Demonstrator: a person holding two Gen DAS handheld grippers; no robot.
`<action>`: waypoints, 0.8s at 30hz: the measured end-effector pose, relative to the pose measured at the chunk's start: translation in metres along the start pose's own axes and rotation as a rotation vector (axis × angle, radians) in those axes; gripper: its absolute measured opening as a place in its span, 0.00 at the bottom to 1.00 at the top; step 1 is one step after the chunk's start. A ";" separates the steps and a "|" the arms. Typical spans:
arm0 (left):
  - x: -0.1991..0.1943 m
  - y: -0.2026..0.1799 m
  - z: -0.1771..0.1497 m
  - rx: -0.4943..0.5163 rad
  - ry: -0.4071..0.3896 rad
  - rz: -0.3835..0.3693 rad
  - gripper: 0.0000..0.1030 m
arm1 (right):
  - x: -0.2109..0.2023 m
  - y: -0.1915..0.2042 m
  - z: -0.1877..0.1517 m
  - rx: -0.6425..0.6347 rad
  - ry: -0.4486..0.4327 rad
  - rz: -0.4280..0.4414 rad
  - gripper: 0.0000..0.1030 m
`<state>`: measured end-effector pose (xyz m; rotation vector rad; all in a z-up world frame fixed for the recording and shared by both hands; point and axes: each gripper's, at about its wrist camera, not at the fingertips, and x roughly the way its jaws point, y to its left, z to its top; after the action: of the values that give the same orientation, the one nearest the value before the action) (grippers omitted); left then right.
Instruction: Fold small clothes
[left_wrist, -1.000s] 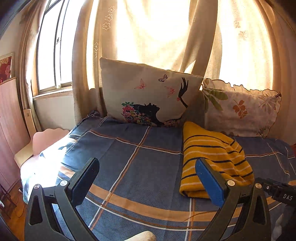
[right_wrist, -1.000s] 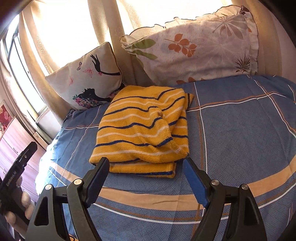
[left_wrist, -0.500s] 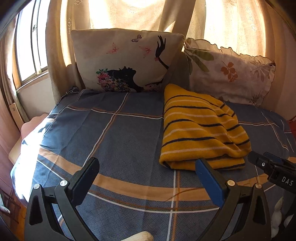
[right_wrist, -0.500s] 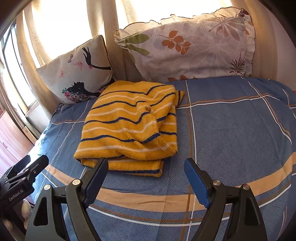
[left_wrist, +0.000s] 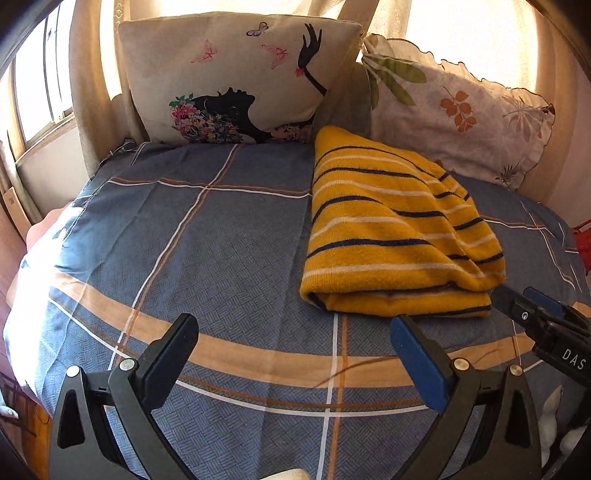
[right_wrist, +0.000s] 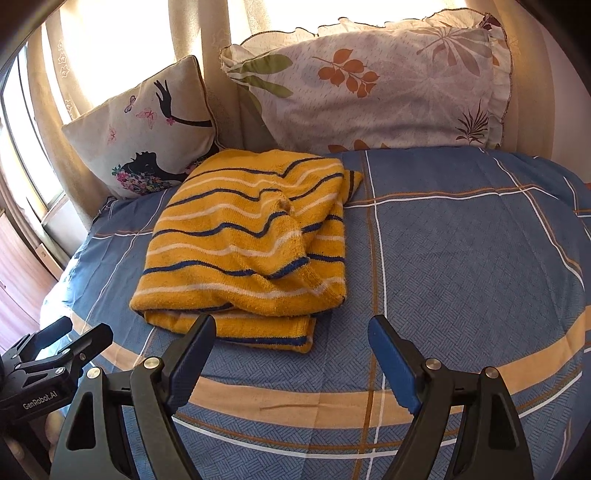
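sunlit beige curtains (left_wrist: 92, 74) backed our blue plaid bedsheet (left_wrist: 221, 240). a folded yellow sweater with navy and white stripes (right_wrist: 243, 243) lay on it, below a silhouette-print cushion (left_wrist: 236, 74) and a leaf-print frilled pillow (right_wrist: 369, 81). our left gripper (left_wrist: 291, 354) and right gripper (right_wrist: 291, 350), both spread wide, held nothing; we read "das" and "genrobot.ai".
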<state>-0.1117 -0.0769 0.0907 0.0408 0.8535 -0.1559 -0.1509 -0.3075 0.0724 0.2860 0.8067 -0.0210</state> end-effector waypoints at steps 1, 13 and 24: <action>0.001 0.000 -0.001 0.000 0.006 0.002 1.00 | 0.001 0.002 0.000 -0.008 0.000 -0.006 0.86; 0.013 0.006 -0.004 -0.015 0.055 0.013 1.00 | 0.004 0.005 -0.001 -0.026 0.007 -0.024 0.86; 0.016 0.011 -0.007 -0.026 0.073 0.004 1.00 | 0.007 0.014 -0.003 -0.050 0.016 -0.022 0.86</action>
<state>-0.1050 -0.0669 0.0736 0.0235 0.9284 -0.1404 -0.1466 -0.2927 0.0693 0.2304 0.8255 -0.0194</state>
